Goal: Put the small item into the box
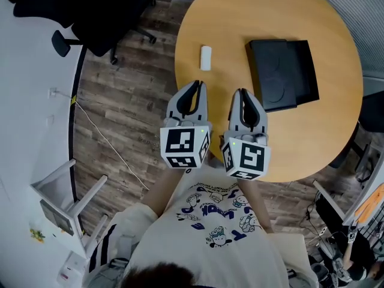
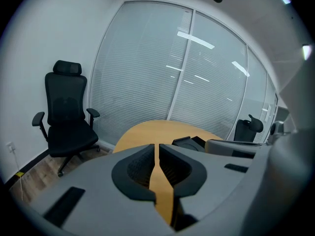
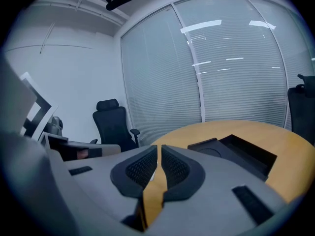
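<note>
A small white oblong item (image 1: 206,57) lies flat on the round wooden table (image 1: 228,17), left of the open black box (image 1: 282,74).

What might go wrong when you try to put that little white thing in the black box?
Both the left gripper and right gripper are shut, so reaching in without opening might just shove the white item. It lies fairly near the table edge, so a push might knock it onto the floor.
</note>
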`<state>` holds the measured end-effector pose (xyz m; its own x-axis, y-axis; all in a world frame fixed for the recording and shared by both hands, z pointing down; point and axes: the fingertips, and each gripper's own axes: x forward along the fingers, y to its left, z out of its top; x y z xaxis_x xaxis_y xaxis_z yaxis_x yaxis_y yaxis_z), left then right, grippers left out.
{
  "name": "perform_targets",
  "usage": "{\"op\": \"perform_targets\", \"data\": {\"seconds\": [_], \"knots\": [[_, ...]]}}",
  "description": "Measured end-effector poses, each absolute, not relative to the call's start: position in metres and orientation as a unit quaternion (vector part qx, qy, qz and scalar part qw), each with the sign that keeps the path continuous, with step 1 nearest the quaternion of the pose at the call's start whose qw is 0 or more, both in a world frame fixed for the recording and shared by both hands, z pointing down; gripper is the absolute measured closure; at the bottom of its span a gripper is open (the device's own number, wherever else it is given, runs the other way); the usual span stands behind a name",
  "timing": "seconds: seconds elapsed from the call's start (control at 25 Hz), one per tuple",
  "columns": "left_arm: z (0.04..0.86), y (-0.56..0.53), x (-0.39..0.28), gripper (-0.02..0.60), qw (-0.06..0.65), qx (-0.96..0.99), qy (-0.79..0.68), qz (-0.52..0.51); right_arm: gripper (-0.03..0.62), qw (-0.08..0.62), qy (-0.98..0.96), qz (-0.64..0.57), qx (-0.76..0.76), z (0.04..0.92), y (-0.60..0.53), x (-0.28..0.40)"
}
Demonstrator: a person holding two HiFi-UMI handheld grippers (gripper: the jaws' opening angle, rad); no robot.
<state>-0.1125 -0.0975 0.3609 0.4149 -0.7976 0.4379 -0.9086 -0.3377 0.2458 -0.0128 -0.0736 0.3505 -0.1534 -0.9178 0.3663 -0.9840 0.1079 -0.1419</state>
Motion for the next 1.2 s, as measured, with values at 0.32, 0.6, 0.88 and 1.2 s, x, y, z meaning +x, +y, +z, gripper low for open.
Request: {"op": "perform_targets", "data": {"seconds": [0.32,0.6,0.88,1.2], "knots": [[0.392,-0.115,-0.109,0.551,0.270,0.803,-0.513,0.137,0.549,0.103,-0.725,0.202,0.650,0.373,-0.087,-0.013],[0.416,-0.127,-0.110,0.550,0.300,0.793,-0.508,0.153,0.549,0.115,-0.713,0.222,0.655,0.390,-0.094,-0.011],[0.436,-0.139,-0.107,0.532,0.327,0.788,-0.497,0.161,0.549,0.127,-0.701,0.237,0.661,0.405,-0.102,-0.007],[0.459,-0.149,-0.103,0.488,0.357,0.777,-0.487,0.177,0.549,0.135,-0.690,0.253,0.665,0.419,-0.111,-0.003]]}}
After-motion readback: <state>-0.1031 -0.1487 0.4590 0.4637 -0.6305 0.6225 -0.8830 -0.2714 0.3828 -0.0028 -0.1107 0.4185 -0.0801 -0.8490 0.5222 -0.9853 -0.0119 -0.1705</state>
